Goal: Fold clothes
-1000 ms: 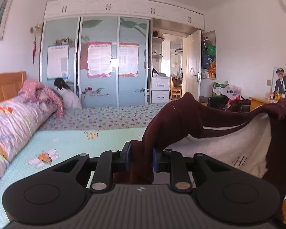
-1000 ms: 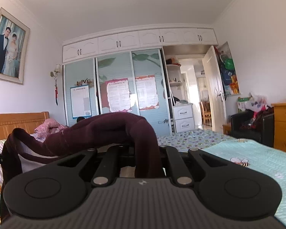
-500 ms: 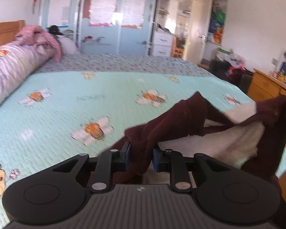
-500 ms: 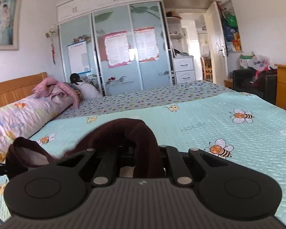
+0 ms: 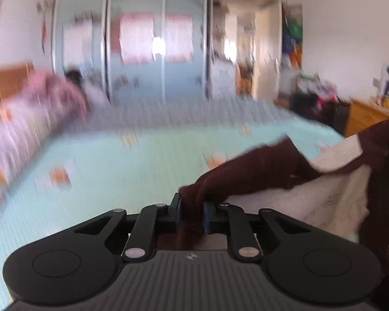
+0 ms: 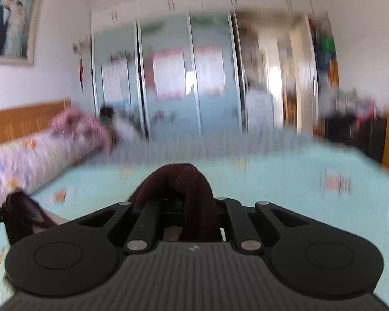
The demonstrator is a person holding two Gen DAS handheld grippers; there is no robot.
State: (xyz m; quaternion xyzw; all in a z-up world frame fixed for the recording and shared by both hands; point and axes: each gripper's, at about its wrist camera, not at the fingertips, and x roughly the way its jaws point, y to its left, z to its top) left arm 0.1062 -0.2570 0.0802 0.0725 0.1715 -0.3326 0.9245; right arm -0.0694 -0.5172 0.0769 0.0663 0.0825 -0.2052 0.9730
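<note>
— Jaws of the left gripper [image 5: 192, 213]?
— Just closed further, pinching a fold of the maroon fleece-lined garment [image 5: 249, 175], which stretches away to their right above the bed [image 5: 116, 171].
— Right gripper [image 6: 194, 212]?
— Nearly shut on another bunch of that garment, humped just ahead of its jaws.

A home bedroom: bed [image 5: 142, 160], wardrobe [image 6: 189, 77] (sliding doors), framed portrait [image 6: 9, 23].
</note>
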